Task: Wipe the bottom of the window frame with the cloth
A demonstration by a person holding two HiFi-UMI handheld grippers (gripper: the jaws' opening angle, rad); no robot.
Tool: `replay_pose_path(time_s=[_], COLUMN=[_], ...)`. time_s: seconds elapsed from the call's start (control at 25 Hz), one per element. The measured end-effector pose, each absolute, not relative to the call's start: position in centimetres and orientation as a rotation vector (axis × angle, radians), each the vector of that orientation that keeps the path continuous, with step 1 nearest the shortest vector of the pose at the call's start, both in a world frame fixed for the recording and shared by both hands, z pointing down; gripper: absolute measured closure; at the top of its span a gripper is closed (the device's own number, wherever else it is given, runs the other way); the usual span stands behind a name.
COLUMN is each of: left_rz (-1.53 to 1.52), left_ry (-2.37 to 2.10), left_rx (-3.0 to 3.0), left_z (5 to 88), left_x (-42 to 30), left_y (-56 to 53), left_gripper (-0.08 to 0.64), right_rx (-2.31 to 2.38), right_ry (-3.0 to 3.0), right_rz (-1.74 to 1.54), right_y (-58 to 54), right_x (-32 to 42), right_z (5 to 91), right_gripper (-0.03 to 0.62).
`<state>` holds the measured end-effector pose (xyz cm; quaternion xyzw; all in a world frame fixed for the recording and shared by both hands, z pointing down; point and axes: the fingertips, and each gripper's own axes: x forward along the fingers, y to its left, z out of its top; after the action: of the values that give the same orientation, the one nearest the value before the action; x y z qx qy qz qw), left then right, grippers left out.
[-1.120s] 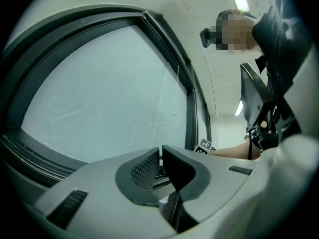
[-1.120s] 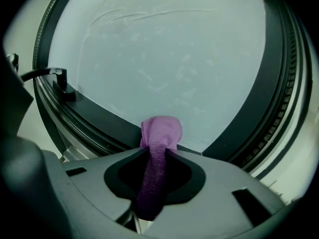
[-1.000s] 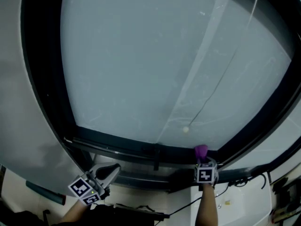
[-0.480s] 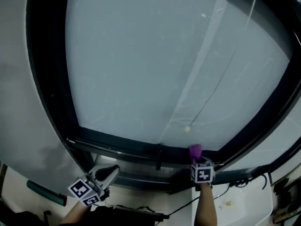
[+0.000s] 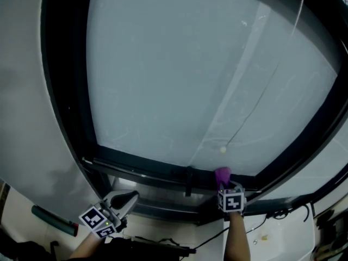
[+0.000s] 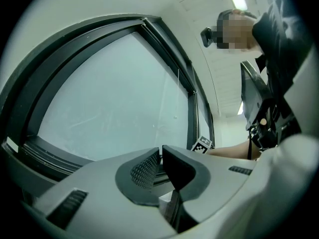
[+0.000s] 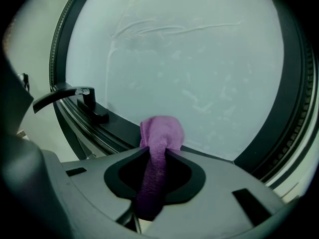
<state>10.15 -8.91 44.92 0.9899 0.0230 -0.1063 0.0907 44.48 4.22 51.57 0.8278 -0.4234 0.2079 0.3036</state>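
Clamped in the closed jaws of the right gripper point(image 7: 158, 152): a purple cloth point(image 7: 160, 132), bunched into a narrow strip. Rounded end poking out past the fingertips, up against the bottom rail of the dark window frame point(image 7: 117, 129), right where rail meets frosted glass pane point(image 7: 189, 59).

From the head view, cloth point(image 5: 222, 174) and right gripper point(image 5: 225, 186) toward the right part of that bottom rail point(image 5: 147, 166), just right of the black window handle point(image 5: 188, 181). In the right gripper view, the same handle point(image 7: 75, 96) off to the left, lever pointing left, clear of the cloth.

Lower and well to the left, beneath the frame and apart from the rail: the left gripper point(image 5: 128, 198). In the left gripper view, jaws of that left gripper point(image 6: 161, 154) brought together, nothing between them.

On the glass just above the cloth, a small pale bead point(image 5: 223, 150) at the end of a thin line. At lower left, a dark rod point(image 5: 51, 219) against the pale wall point(image 5: 27, 145).
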Motion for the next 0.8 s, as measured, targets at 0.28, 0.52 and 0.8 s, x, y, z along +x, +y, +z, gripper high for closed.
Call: replay_pose_path(time_s=[0.28,0.52,0.8], left_rz=[-0.313,-0.285,-0.301], left_ry=[0.055,0.065,0.057], left_rx=[2.948,2.979,2.993], left_z=[44.9,45.0,44.8], left_x=[9.4,9.4,9.9], left_y=[-9.6,-9.7,-10.0], left_gripper=[0.543,0.543,0.543], right_rx=[2.164,2.136,2.120], right_ry=[-1.160,-1.187,-1.236], right_rz=[0.527,0.540,0.516], right_y=[2.5,1.5,0.1], right_x=[43.1,41.6,40.6], right_z=[51.9,51.8,51.9], right_gripper=[0.509,0.509,0.509])
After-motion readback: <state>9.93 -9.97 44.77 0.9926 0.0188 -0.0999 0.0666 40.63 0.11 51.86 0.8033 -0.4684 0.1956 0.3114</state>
